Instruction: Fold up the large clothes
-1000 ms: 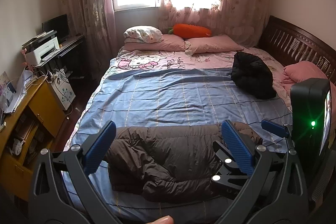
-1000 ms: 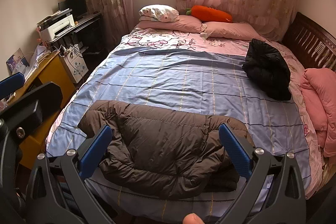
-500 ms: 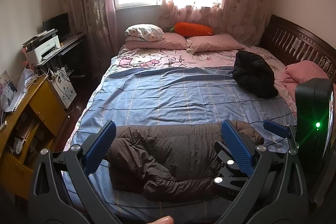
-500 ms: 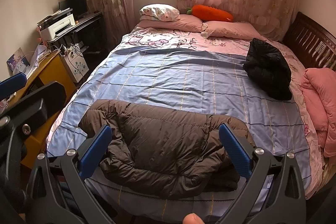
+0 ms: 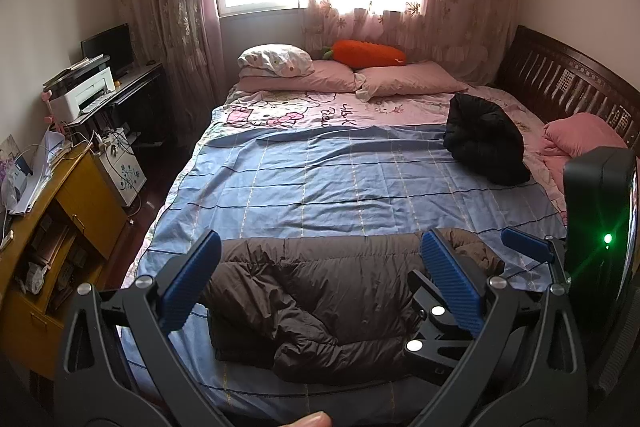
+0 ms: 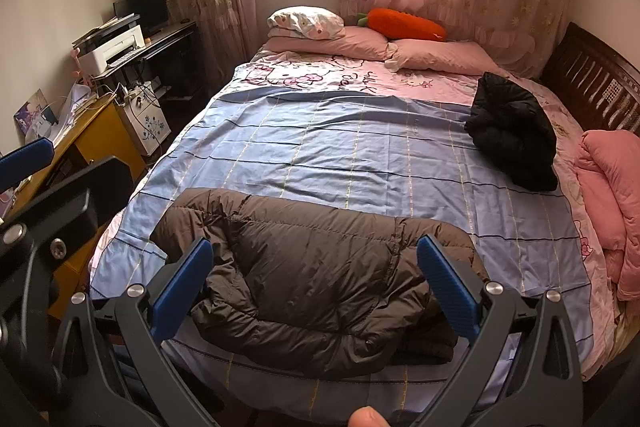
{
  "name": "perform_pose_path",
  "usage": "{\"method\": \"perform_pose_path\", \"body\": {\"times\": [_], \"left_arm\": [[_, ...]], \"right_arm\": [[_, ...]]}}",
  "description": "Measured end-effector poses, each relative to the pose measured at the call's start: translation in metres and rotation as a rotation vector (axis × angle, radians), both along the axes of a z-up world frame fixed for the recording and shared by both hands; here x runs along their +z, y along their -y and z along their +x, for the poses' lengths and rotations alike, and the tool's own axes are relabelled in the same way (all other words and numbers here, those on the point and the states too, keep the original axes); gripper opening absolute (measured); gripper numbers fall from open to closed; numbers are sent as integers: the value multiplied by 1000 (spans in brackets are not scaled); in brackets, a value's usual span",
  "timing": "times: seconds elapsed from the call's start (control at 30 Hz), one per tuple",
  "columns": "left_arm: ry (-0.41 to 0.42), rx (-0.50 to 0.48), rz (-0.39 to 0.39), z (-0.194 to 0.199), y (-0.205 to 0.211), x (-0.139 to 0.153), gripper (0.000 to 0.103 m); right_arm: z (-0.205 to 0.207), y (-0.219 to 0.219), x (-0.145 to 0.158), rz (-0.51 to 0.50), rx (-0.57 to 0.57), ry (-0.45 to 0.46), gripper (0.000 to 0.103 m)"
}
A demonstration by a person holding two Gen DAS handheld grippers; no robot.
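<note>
Brown puffer jacket (image 6: 320,279) lies folded on the bed (image 6: 360,155) beyond each spread, empty tool (image 5: 320,283) (image 6: 316,279).

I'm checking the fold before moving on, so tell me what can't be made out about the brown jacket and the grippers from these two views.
- Brown jacket: its near corners are covered by the right gripper fingers in the right wrist view.
- Jacket's right end: blocked by the right gripper's body in the left wrist view.
- Left gripper: only partly visible at the left edge of the right wrist view.
- Sleeves and zipper: buried in folds.
</note>
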State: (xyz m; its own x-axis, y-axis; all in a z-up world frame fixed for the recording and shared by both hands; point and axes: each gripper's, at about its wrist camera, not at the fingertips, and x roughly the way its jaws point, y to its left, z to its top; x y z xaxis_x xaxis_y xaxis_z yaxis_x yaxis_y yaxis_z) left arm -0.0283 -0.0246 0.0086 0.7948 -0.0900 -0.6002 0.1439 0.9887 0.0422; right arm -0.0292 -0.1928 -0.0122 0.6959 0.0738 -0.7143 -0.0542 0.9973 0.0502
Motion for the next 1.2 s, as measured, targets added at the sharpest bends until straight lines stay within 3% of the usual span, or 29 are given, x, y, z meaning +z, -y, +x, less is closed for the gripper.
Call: {"method": "perform_pose_path", "body": {"times": [0.5,0.83,1.2], "left_arm": [[-26,-7,13,2,2,-5,101],[-1,1,28,-2,0,-5,101],[-55,-26,13,6,3,-7,101]], "right_arm": [[-1,2,0,-3,7,0,102],[1,6,-2,-5,10,-2,102],[6,15,-4,13,3,-3,102]]}}
